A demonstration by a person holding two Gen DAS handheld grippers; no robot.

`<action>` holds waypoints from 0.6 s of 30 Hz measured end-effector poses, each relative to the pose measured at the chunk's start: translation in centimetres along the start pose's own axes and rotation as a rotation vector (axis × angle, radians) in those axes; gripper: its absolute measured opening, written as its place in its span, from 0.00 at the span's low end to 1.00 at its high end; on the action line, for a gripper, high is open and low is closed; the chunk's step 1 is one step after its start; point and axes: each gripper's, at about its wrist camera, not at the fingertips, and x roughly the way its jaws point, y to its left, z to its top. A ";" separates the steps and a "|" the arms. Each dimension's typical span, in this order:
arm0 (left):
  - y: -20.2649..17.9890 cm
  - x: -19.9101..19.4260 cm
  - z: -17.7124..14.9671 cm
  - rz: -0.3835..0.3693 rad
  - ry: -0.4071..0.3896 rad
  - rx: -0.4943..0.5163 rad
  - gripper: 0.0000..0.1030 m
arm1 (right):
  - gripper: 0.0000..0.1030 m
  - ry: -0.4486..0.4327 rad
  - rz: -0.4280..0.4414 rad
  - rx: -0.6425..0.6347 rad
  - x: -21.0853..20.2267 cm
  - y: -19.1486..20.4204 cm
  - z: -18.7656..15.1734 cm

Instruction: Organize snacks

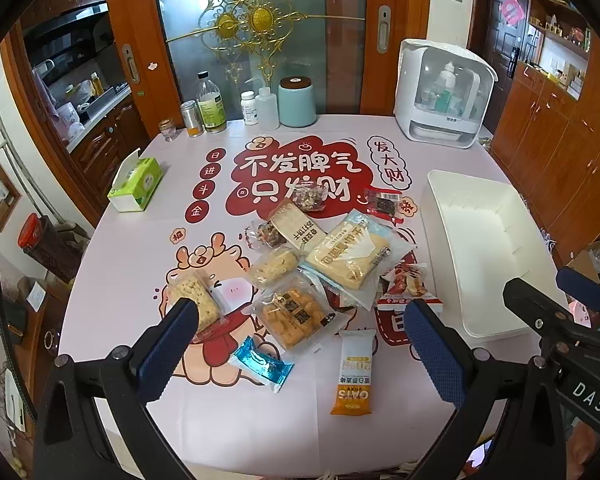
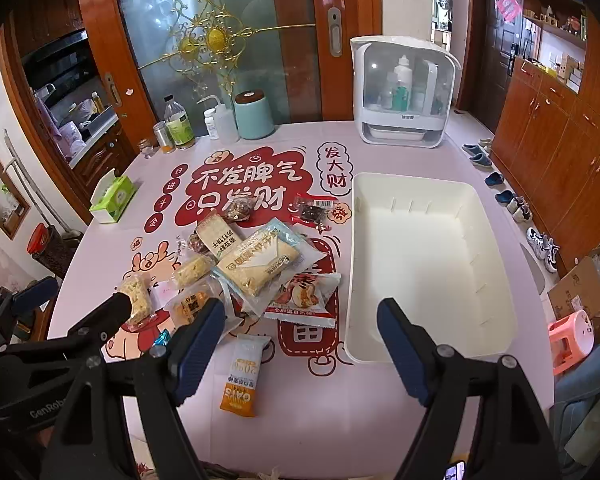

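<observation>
Several wrapped snacks lie in a heap on the pink printed tablecloth (image 1: 228,420): a big clear pack of cream wafers (image 1: 346,256) (image 2: 260,264), an orange oat bar (image 1: 352,372) (image 2: 242,376), a blue foil candy (image 1: 260,364), a puffed rice bar (image 1: 194,300) (image 2: 136,298), a red-and-white pastry pack (image 2: 306,296). An empty white bin (image 2: 428,256) (image 1: 488,248) stands to their right. My left gripper (image 1: 300,344) is open above the near snacks. My right gripper (image 2: 300,344) is open between the oat bar and the bin's near corner.
A green tissue box (image 1: 138,186) sits at the table's left. Bottles, a can and a teal canister (image 1: 298,102) line the far edge, with a white cabinet-style appliance (image 1: 444,92) at far right. Shoes and a pink stool (image 2: 572,338) are on the floor to the right.
</observation>
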 end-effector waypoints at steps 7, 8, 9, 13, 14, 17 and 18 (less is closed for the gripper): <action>-0.4 -0.4 -0.1 -0.002 -0.003 -0.005 0.99 | 0.77 -0.001 0.002 0.002 -0.1 -0.1 -0.1; -0.4 -0.5 -0.1 -0.002 -0.003 -0.007 0.99 | 0.77 -0.001 0.002 0.001 -0.2 -0.1 -0.1; -0.4 -0.5 -0.2 -0.002 -0.003 -0.006 0.99 | 0.77 -0.001 0.003 0.001 -0.1 -0.1 -0.1; -0.5 -0.7 -0.4 0.002 -0.004 -0.010 0.99 | 0.77 -0.001 0.005 0.001 -0.4 -0.3 -0.3; -0.6 -0.8 -0.5 0.002 -0.003 -0.013 0.99 | 0.77 -0.001 0.006 0.000 -0.3 -0.2 -0.4; -0.5 -1.0 -0.7 0.002 -0.001 -0.020 0.99 | 0.77 0.002 0.009 -0.001 -0.5 -0.2 -0.4; -0.5 -1.1 -0.8 0.003 -0.002 -0.023 0.99 | 0.77 0.002 0.011 -0.002 -1.0 -0.1 -0.8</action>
